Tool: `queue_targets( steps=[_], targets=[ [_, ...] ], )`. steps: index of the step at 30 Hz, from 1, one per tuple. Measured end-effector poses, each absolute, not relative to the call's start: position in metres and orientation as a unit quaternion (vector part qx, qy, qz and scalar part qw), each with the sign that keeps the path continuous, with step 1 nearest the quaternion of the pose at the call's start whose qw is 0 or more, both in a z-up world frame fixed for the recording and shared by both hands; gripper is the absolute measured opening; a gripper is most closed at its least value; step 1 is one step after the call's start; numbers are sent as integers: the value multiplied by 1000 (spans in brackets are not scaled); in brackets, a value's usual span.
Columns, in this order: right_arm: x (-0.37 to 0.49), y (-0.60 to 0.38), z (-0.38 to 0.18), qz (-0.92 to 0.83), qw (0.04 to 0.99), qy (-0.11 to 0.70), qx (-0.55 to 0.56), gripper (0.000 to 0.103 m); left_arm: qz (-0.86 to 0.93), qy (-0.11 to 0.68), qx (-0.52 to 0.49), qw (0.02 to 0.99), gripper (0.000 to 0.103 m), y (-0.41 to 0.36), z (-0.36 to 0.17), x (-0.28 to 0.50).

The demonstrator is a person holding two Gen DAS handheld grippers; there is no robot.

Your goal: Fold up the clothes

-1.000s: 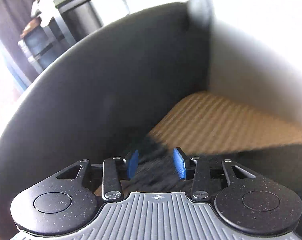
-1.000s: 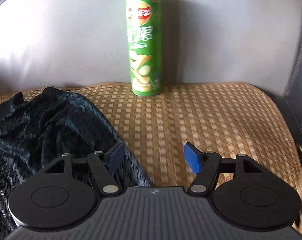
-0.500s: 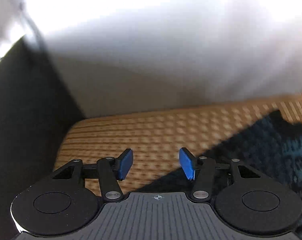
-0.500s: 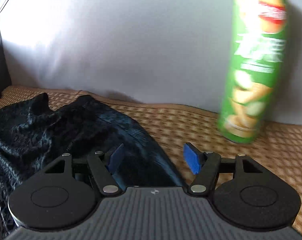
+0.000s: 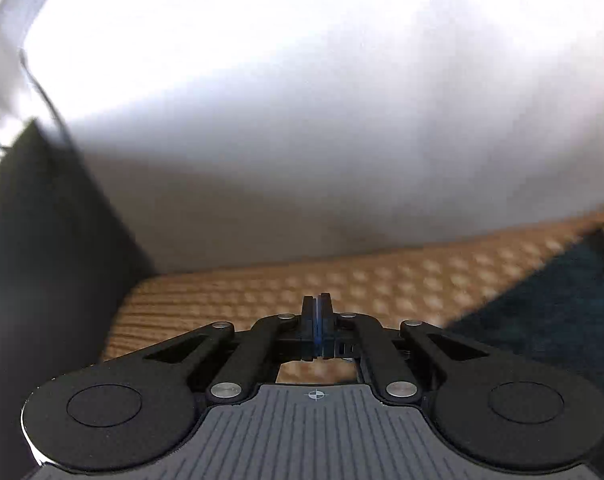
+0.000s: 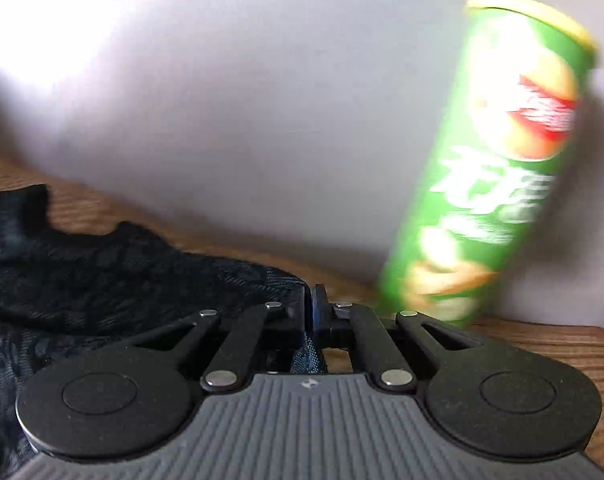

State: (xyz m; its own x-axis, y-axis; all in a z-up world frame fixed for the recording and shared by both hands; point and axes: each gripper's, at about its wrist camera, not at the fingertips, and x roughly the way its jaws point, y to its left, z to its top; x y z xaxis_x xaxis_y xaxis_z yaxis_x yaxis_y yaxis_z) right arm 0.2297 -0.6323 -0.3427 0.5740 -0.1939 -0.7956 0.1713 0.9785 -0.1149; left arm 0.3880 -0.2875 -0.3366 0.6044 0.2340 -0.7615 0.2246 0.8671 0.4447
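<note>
A dark, blue-black patterned garment (image 6: 102, 280) lies crumpled on a woven tan mat (image 6: 541, 344). Its right edge runs up to my right gripper (image 6: 311, 300). That gripper is shut, and a strip of the cloth shows pinched under its pads. In the left wrist view the same garment (image 5: 561, 320) lies to the right, apart from my left gripper (image 5: 317, 312). The left gripper is shut over the bare mat (image 5: 262, 292), and I see nothing between its pads.
A tall green chip can (image 6: 493, 176) stands on the mat just right of my right gripper, against the pale grey backrest (image 6: 262, 120). In the left wrist view a dark armrest (image 5: 42, 260) rises at the left side.
Both grippers went from open to shut. The right one swung left onto the garment's edge, so the can slid to the right of its view. The left one turned from the armrest toward the backrest.
</note>
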Motion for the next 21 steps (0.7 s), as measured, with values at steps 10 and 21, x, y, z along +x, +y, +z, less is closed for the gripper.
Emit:
queue_targets(
  steps=[10, 21],
  targets=[
    [129, -656, -278, -113, 918, 374, 62, 48, -66, 422, 194, 883, 50, -232, -270, 304],
    [-40, -643, -279, -132, 859, 481, 120, 56, -117, 565, 116, 809, 61, -209, -303, 140]
  ],
)
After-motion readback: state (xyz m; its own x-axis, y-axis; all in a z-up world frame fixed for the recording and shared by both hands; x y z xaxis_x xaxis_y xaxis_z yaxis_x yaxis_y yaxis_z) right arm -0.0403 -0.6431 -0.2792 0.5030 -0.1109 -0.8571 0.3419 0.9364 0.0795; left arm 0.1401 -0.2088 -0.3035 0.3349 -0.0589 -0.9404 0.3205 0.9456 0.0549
